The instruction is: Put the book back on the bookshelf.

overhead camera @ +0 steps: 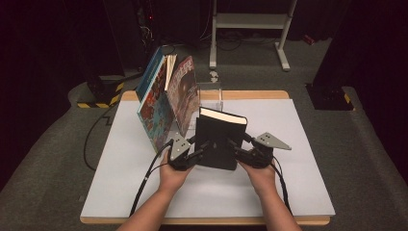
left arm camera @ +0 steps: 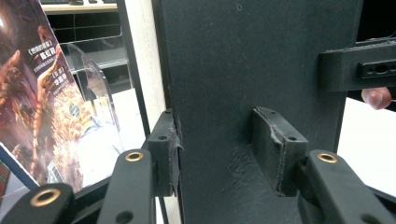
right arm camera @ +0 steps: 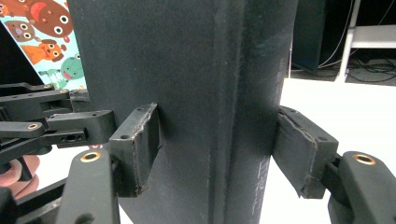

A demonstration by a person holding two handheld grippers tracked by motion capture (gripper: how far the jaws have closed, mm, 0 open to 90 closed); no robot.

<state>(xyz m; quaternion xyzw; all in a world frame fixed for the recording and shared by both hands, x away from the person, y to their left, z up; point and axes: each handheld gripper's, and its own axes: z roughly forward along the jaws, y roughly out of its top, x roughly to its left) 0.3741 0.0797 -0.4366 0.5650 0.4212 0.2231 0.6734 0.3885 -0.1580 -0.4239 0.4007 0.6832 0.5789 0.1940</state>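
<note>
Currently the black book [overhead camera: 219, 139] stands upright on the table [overhead camera: 298, 192], left hand-held gripper [overhead camera: 195, 155] clamping one edge, right hand-held gripper [overhead camera: 239, 153] loose around the spine, so it may tip onto the leaning picture books [overhead camera: 166, 98].

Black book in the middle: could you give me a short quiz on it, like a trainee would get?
1. How does the black book sit? A: flat on the table. B: upright on the table. C: on top of the colourful books.
2. True or false: in the high view, the colourful books lean to the right of the black book.
3. How many grippers are at the black book's sides?
Key: 1 B. 2 False, they lean to its left. 3 Two: the left gripper and the right gripper.
</note>
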